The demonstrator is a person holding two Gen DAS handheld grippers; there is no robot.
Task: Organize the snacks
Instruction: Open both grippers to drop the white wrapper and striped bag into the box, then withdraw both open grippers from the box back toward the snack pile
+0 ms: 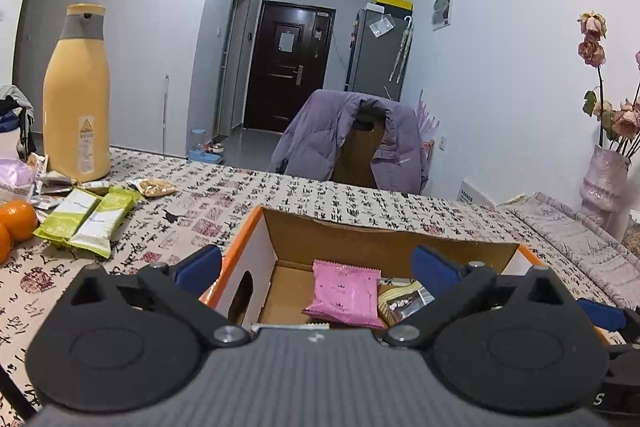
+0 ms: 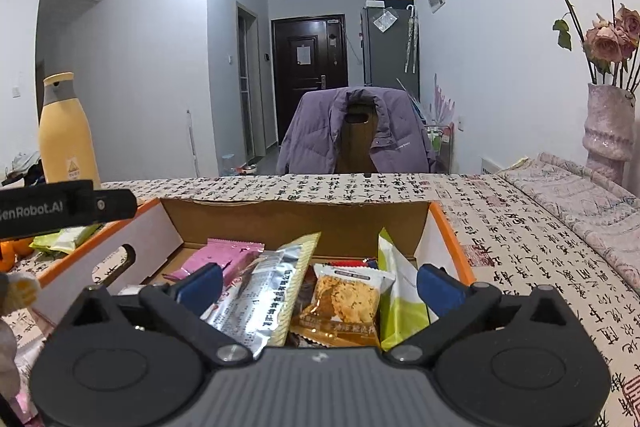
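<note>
Cardboard box [image 2: 296, 213] gathers the snacks: both grippers, left [image 1: 316, 263] and right [image 2: 320, 279], hang over it, fingers wide and empty; green packets [image 1: 86, 223] wait left of the left fingers.

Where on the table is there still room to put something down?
Bare tablecloth lies right of the box, and more between the box and the chair. The box's left floor is free. It's crowded around the bottle with the green packets and oranges.

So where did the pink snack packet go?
The pink snack packet lies inside the cardboard box, on its left side in the left wrist view, beside a brown-and-cream packet.
</note>
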